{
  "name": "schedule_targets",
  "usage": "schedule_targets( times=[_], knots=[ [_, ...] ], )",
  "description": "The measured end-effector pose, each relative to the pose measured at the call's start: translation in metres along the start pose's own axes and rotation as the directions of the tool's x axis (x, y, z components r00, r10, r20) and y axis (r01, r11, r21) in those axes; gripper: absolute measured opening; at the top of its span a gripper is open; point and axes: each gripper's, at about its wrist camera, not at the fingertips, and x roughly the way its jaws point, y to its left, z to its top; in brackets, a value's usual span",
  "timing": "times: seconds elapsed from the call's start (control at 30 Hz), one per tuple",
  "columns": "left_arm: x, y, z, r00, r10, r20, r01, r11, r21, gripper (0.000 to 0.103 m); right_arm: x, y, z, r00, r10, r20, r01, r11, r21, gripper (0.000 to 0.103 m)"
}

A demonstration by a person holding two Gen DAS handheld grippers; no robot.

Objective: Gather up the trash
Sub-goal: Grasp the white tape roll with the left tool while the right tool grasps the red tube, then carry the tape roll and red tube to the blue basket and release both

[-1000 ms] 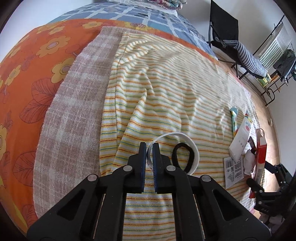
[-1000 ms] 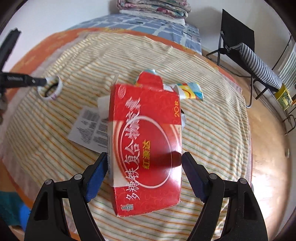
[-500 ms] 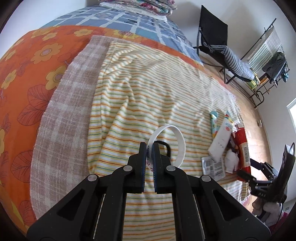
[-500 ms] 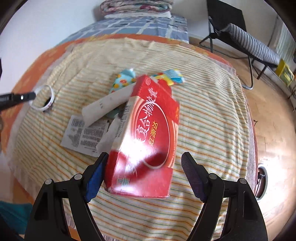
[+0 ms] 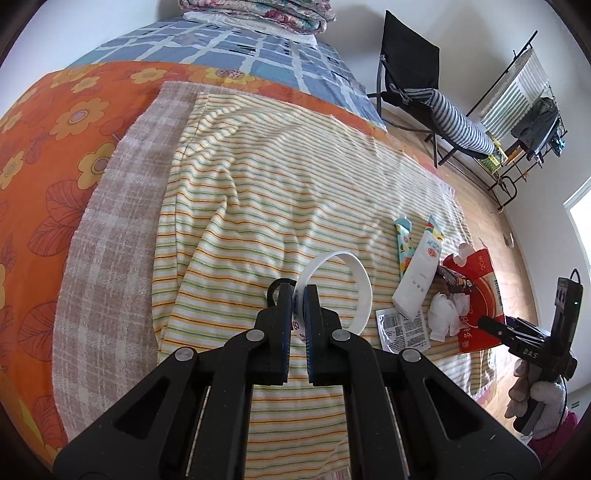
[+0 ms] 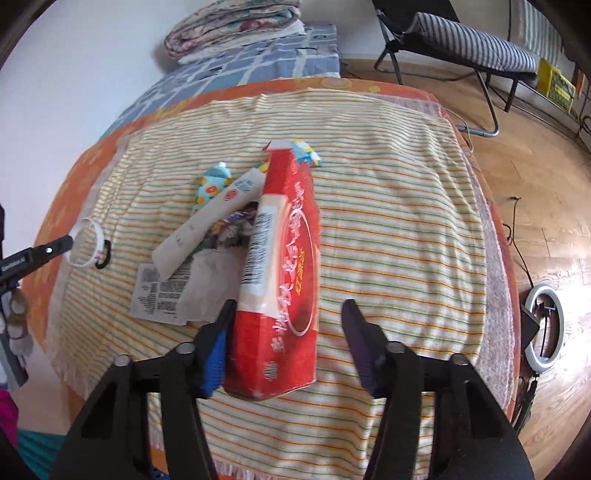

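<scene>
My left gripper (image 5: 297,295) is shut on a white ring (image 5: 354,280), lifted a little off the striped cloth (image 5: 258,192); a black hair tie (image 5: 272,291) hangs beside its fingers. The trash pile lies to the right: a white tube (image 5: 421,280), a teal sachet (image 5: 400,240), a printed leaflet (image 5: 402,328), crumpled tissue (image 5: 443,314) and a red carton (image 5: 480,291). In the right wrist view the red carton (image 6: 284,258) stands tilted on its narrow side between my right gripper's (image 6: 290,302) closing jaws. The left pad touches it; the right pad is still apart.
The cloth covers a bed with an orange floral sheet (image 5: 55,147) and folded quilts (image 5: 258,11) at its head. A black chair (image 5: 410,62) and a drying rack (image 5: 517,110) stand on the wooden floor; a ring light (image 6: 545,325) lies by the bed's right edge.
My left gripper has risen with the white ring. The right gripper has rolled, the red carton has turned from flat onto its narrow side, and the jaws have come closer together.
</scene>
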Motion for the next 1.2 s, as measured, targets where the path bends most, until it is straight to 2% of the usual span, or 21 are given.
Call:
schedule_targets(
  times=[0.07, 0.1, 0.13, 0.4, 0.73, 1.03, 1.2],
  knots=[
    [-0.001, -0.001, 0.0, 1.0, -0.004, 0.001, 0.004, 1.0, 0.0, 0.004, 0.003, -0.003, -0.001, 1.0, 0.01, -0.011, -0.01, 1.0, 0.012, 0.033],
    [-0.002, -0.002, -0.001, 1.0, -0.007, 0.001, 0.007, 1.0, 0.002, 0.004, 0.004, -0.005, -0.002, 1.0, 0.012, -0.015, -0.011, 1.0, 0.017, 0.022],
    [-0.003, -0.004, -0.001, 1.0, -0.009, 0.001, 0.009, 1.0, 0.005, 0.004, 0.005, -0.005, -0.003, 1.0, 0.007, -0.016, -0.007, 1.0, 0.021, 0.016],
    [-0.019, -0.012, -0.005, 0.999, -0.038, 0.021, 0.037, 0.999, 0.02, 0.004, -0.023, 0.001, -0.005, 0.996, -0.033, 0.077, 0.033, 0.999, -0.007, 0.015],
    [-0.053, -0.022, -0.02, 0.997, -0.066, 0.05, 0.063, 0.997, 0.052, 0.004, -0.065, 0.013, -0.023, 0.989, 0.034, 0.142, -0.03, 0.999, -0.032, 0.015],
    [-0.075, -0.038, -0.053, 0.997, -0.073, 0.031, 0.069, 0.991, 0.115, 0.004, -0.097, 0.052, -0.064, 0.982, 0.099, 0.158, -0.074, 0.985, -0.156, 0.015],
    [-0.081, -0.041, -0.08, 0.997, -0.073, 0.002, 0.072, 0.987, 0.141, 0.004, -0.106, 0.078, -0.097, 0.98, 0.147, 0.135, -0.113, 0.967, -0.229, 0.015]
  ],
)
